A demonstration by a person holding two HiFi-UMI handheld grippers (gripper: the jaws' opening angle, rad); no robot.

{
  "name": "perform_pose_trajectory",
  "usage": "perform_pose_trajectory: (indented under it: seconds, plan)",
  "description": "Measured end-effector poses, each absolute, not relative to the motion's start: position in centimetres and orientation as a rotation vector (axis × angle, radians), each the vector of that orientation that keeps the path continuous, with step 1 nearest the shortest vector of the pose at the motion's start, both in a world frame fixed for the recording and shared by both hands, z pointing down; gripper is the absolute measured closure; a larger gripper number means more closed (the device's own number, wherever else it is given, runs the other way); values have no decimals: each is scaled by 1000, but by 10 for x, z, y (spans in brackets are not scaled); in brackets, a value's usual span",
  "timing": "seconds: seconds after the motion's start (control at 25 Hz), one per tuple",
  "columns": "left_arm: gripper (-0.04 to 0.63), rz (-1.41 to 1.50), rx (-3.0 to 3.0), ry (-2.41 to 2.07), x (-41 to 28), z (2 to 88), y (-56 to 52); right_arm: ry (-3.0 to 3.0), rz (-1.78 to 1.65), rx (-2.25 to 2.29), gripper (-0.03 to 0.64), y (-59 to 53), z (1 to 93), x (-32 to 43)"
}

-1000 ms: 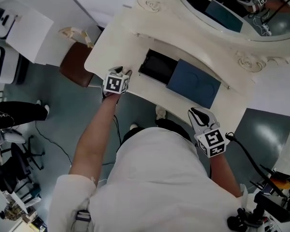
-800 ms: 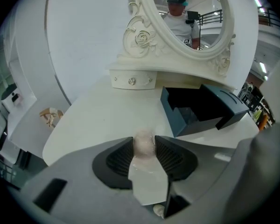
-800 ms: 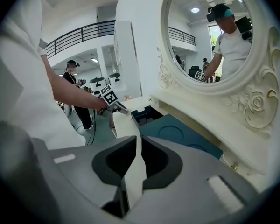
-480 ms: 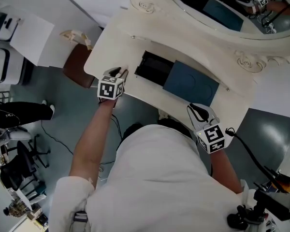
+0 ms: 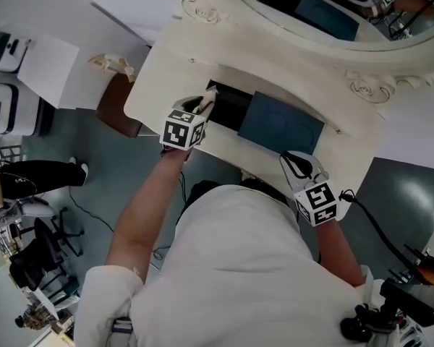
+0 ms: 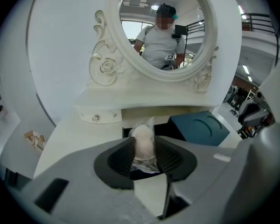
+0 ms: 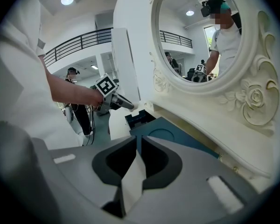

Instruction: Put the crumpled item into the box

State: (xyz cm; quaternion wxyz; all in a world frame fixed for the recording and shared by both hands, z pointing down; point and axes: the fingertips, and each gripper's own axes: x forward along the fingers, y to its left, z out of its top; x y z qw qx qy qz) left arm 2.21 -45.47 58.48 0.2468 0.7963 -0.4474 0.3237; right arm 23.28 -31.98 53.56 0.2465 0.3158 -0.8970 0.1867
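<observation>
My left gripper point(image 5: 205, 100) is shut on the crumpled item point(image 6: 143, 141), a pinkish-white wad in clear plastic that shows squeezed between both pads. It hangs at the left end of the open black box point(image 5: 231, 105), which lies on the cream dressing table point(image 5: 159, 78). The box's dark blue lid point(image 5: 281, 125) rests against the box's right side. In the right gripper view the box point(image 7: 139, 118) and lid point(image 7: 168, 134) lie ahead. My right gripper point(image 5: 295, 159) hovers at the table's front edge near the lid, shut and holding nothing.
A large oval mirror point(image 5: 333, 6) in a carved frame backs the table. A small drawer front with knobs point(image 6: 98, 117) sits under the mirror shelf. Left of the table stand a brown stool point(image 5: 116, 96) and a white cabinet point(image 5: 47, 63).
My left gripper has moved right from the table's front left part to the box's left end, with the crumpled item in its jaws. The right gripper has hardly moved.
</observation>
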Motion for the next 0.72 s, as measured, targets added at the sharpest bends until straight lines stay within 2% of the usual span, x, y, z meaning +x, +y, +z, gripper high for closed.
perform_pose_trajectory:
  seconds: [0.24, 0.72]
  plan:
    - [462, 1081, 2170, -1142, 53, 618, -467, -2431, 537, 902, 581, -323, 538, 247]
    - [457, 1363, 2148, -1046, 64, 663, -474, -2402, 579, 944, 581, -321, 545, 252]
